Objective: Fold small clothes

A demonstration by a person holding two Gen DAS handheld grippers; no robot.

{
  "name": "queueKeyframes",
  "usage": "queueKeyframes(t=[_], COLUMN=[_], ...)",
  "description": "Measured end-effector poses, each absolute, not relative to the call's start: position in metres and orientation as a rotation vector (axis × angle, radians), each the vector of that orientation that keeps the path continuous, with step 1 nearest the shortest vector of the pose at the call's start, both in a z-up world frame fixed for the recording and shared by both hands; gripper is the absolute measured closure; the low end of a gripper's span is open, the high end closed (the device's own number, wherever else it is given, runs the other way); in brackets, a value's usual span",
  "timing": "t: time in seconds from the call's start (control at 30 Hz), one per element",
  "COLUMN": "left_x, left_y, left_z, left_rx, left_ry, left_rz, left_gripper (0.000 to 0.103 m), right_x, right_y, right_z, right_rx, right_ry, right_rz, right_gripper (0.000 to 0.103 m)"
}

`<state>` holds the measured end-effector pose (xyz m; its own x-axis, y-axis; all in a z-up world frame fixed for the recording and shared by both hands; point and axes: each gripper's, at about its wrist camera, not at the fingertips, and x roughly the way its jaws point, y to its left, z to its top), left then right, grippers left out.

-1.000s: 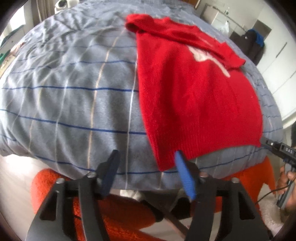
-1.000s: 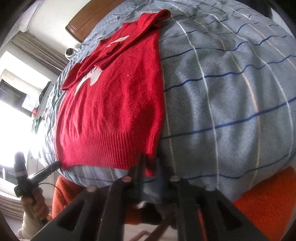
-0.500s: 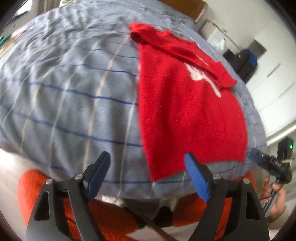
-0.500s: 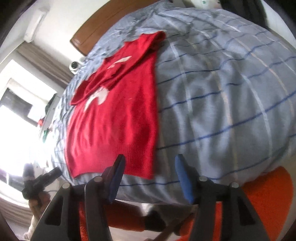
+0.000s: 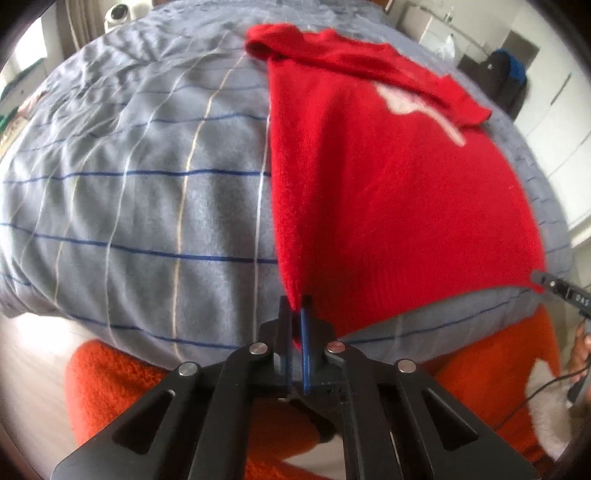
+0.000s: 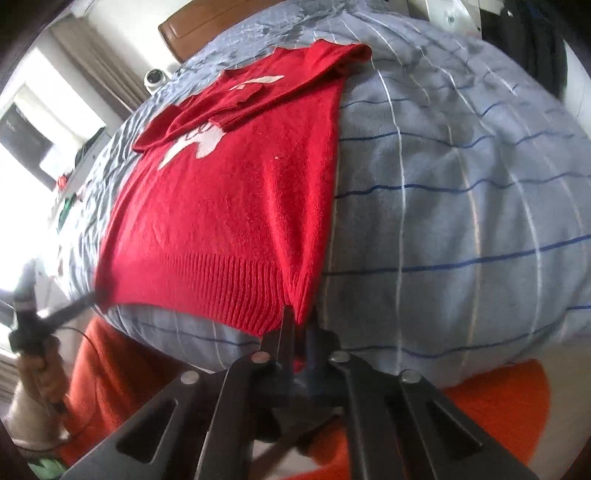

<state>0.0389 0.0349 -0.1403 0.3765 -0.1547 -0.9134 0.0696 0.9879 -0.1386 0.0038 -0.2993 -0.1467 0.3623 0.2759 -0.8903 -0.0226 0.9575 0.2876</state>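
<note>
A red knitted sweater lies flat on the bed, its sleeves folded across the chest over a white motif. In the left wrist view my left gripper is closing its jaws, and the blue pads pinch the hem's near left corner. In the right wrist view the same sweater shows its ribbed hem. There my right gripper is closing its jaws too, and they grip the hem's right corner. Each gripper shows at the other view's edge: the right gripper and the left gripper, both at the hem.
The grey-blue checked bed cover spreads wide on both sides of the sweater, also as the bed cover. A person's orange clothing fills the near edge. A wooden headboard and a small white camera lie beyond.
Both grippers stood open half a second ago, apart from the hem. Now each is shut on a hem corner. The right one also held the hem a second ago and let go in between.
</note>
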Motion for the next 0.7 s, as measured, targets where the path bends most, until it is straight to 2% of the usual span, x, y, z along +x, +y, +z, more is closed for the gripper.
queueKeyframes(t=[0.17, 0.7], left_x=[0.056, 0.056], left_y=[0.026, 0.019], left_z=[-0.163, -0.179], left_rx=[-0.043, -0.041], left_ry=[1.193, 1.158], left_rz=[-0.108, -0.095], left_gripper=[0.101, 0.099], right_x=[0.018, 0.001], right_y=[-0.306, -0.321], right_z=[-0.186, -0.19], right_rx=[0.272, 0.331], right_ry=[1.241, 1.193], right_rz=[0.148, 0.137], right_gripper=[0.1, 0.1])
